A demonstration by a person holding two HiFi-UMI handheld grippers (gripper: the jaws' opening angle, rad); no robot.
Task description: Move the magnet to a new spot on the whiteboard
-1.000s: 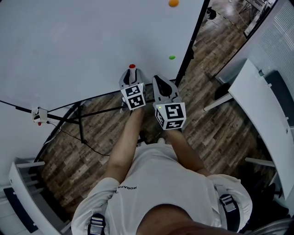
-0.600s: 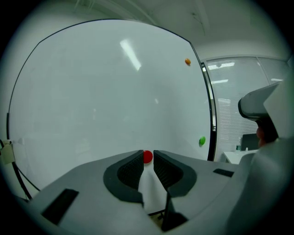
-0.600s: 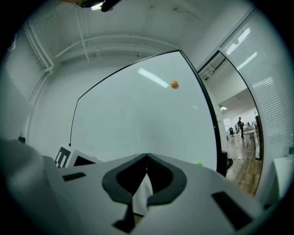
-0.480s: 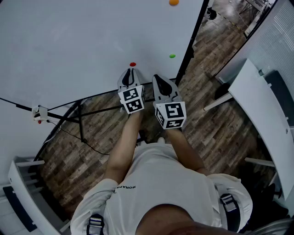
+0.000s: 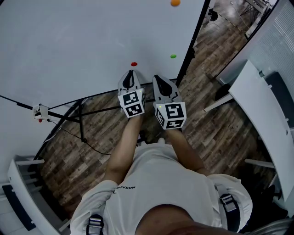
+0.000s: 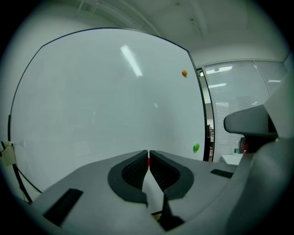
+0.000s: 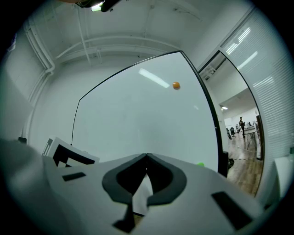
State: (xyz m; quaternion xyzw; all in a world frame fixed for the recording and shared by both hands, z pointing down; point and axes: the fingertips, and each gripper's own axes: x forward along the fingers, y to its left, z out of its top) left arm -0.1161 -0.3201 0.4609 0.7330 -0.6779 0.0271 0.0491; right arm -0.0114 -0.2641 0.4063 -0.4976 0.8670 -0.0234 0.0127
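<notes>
A small red magnet (image 5: 133, 64) sticks low on the whiteboard (image 5: 69, 41). My left gripper (image 5: 130, 73) sits just short of it, a little gap apart. Its jaws have just been closing and now stand almost together with nothing between them. In the left gripper view only a red sliver of the magnet (image 6: 148, 159) shows past the tips of the left gripper (image 6: 149, 154). My right gripper (image 5: 159, 79) hangs beside it on the right, shut and empty; the right gripper view shows this right gripper (image 7: 146, 157) facing the board.
An orange magnet (image 5: 175, 2) and a green magnet (image 5: 173, 56) sit near the board's black right edge (image 5: 190, 43). The stand's dark legs (image 5: 80, 120) cross the wooden floor below. A white table (image 5: 262, 105) stands at the right.
My left gripper's jaws have come together and it has drawn back a little from the red magnet, which stays on the board. The right gripper has not moved.
</notes>
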